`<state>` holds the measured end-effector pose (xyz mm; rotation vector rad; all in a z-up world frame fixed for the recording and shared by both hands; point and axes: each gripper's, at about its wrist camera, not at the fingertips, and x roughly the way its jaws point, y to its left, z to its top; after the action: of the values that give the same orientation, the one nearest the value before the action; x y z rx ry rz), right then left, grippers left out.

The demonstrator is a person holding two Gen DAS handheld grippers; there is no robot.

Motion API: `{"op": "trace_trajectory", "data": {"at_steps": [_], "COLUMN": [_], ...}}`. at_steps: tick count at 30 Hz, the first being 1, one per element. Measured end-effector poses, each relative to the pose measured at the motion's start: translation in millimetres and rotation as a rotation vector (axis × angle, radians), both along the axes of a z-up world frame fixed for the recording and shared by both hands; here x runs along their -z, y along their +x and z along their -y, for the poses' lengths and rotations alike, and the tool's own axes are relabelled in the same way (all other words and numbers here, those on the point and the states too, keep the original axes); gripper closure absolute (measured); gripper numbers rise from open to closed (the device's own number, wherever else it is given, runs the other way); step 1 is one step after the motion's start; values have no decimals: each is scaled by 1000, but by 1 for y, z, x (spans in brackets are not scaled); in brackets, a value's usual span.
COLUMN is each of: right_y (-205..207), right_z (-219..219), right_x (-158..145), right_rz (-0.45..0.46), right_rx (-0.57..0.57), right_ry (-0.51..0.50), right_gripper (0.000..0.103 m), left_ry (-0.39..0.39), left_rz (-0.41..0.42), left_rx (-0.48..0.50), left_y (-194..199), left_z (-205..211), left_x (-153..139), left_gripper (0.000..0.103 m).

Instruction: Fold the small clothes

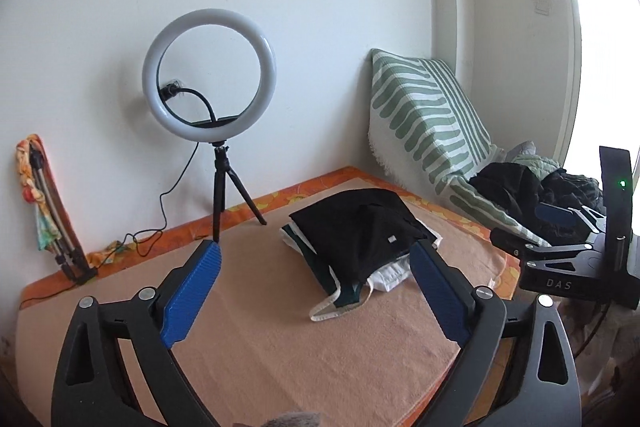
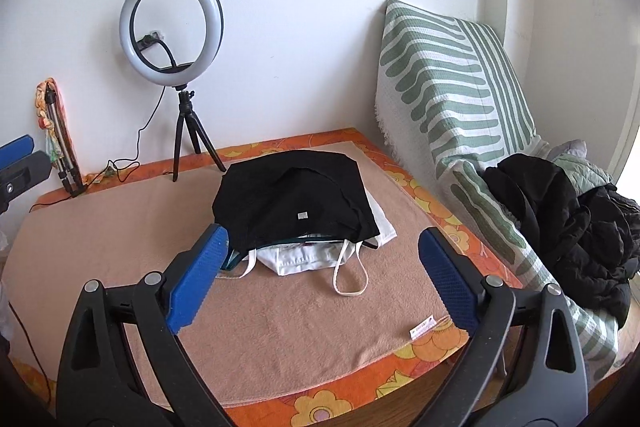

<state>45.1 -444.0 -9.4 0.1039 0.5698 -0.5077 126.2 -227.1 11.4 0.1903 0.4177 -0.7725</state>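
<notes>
**Both grippers spread wide above a stack of folded clothes**

While both tools hover over the peach blanket [image 2: 280,327], neither one touches any cloth. The left gripper [image 1: 316,255] has its blue pads [image 1: 192,291] far apart with nothing between them, and the right gripper [image 2: 322,239] is likewise spread wide and holds nothing. From the left wrist view the right gripper shows at the right edge, near a pile of dark clothes [image 1: 536,195].

The stack of folded clothes [image 2: 296,211] lies on the blanket toward its far side, about in the middle between the two tools. A black garment [image 1: 360,227] with a small white tag lies on top; beneath it sit a white garment [image 2: 304,255] and a dark green piece with pale trim [image 1: 340,303]. Thin white straps [image 2: 352,279] trail from the stack onto the blanket toward the near edge.

Under the blanket an orange flowered cloth [image 2: 320,407] shows along the borders. A ring light [image 2: 172,23] on a black tripod stands at the far edge by the white wall, its cable running down to the left. A folded tripod [image 1: 60,227] wrapped in flowered fabric leans on the wall at the left. A green-and-white striped cushion [image 2: 452,87] leans in the right corner, and the dark clothes pile lies at its foot, well apart from the folded stack
</notes>
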Motion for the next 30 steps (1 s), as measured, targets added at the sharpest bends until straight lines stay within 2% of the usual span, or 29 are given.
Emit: {"op": "trace_trajectory", "data": {"at_steps": [4, 6, 12, 16, 21, 26, 30], "right_y": [-19, -27, -46, -48, -51, -49, -50], "right_z": [-24, -32, -49, -60, -65, -66, -64], "right_x": [1, 3, 11, 14, 16, 20, 21], "right_rz": [5, 3, 37, 36, 65, 65, 65], "right_rx": [17, 37, 89, 76, 70, 87, 95], "right_ry": [-2, 4, 11, -11, 0, -37, -20], "right_gripper": [2, 2, 2, 2, 2, 2, 2], "left_ry": [8, 25, 10, 16, 72, 63, 45], "left_rz": [16, 21, 14, -13, -22, -33, -26], "left_rx": [-26, -40, -55, -67, -81, -105, -114], "left_y": [-24, -32, -48, -48, -45, -42, -42], "left_z": [-27, -37, -63, -68, -67, -73, -77], "left_x": [10, 14, 27, 43, 59, 62, 58], "left_gripper": [5, 1, 0, 0, 0, 0, 0]}}
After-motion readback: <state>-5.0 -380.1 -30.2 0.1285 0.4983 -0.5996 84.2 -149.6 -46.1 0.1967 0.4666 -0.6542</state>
